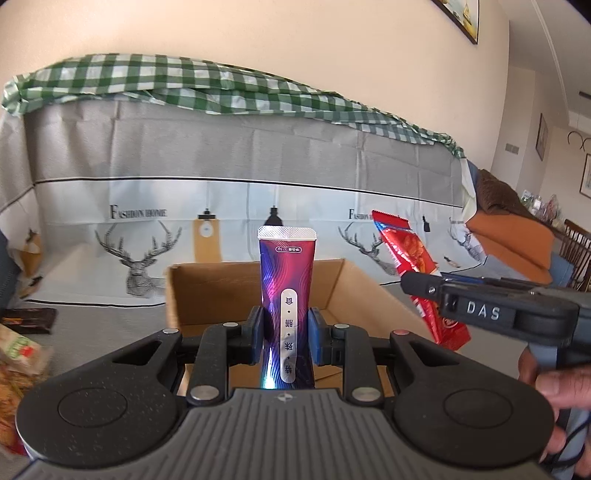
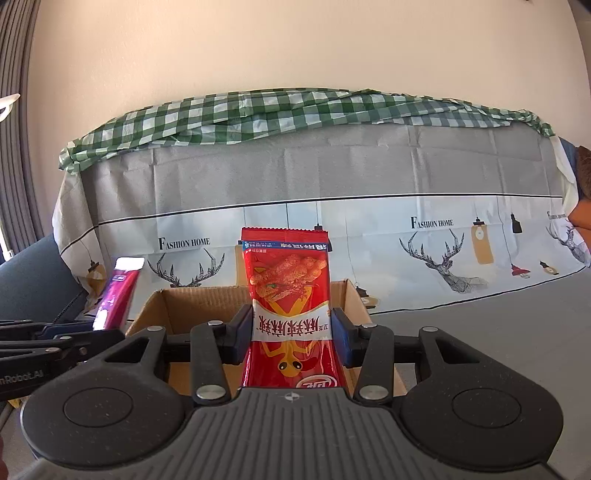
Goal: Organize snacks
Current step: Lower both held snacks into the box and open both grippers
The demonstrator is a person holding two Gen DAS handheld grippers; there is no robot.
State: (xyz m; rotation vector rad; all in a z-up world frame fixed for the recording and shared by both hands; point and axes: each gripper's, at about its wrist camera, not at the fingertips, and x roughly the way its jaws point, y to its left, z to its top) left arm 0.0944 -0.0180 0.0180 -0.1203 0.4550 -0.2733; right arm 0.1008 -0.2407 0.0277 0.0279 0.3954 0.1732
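Purple snack pouch [image 1: 286,295] upright, pinched between the pads of the left hand-held gripper [image 1: 286,334], silver sealed end up, held over the near edge of the cardboard box [image 1: 210,291]. Red snack bag [image 2: 290,314] upright, clamped in the right hand-held gripper [image 2: 291,336], also over the near edge of the box [image 2: 184,306]. In the left wrist view the red bag [image 1: 406,254] is right of the box, tilted, with the right hand-held gripper [image 1: 421,286] closed on it and a person's hand [image 1: 554,384] on the handle. In the right wrist view the purple pouch [image 2: 120,291] is left of the box, leaning.

Box open at the top, brown, flaps up; what is inside cannot be seen. It sits on a surface covered with a grey and white cloth [image 2: 480,314]. Behind the box the same cloth [image 1: 221,166], printed with deer heads, lamps and "FASHION HOME", hangs over a tall bulk. Green checked cloth [image 2: 295,110] lies along the top of that. Left of the box, more snack packets [image 1: 18,354] and a dark packet [image 1: 29,319] on the surface. Beyond, a plain cream wall [image 2: 295,48]; a framed picture [image 1: 463,16] high on the right, wooden chair [image 1: 576,251] far right.
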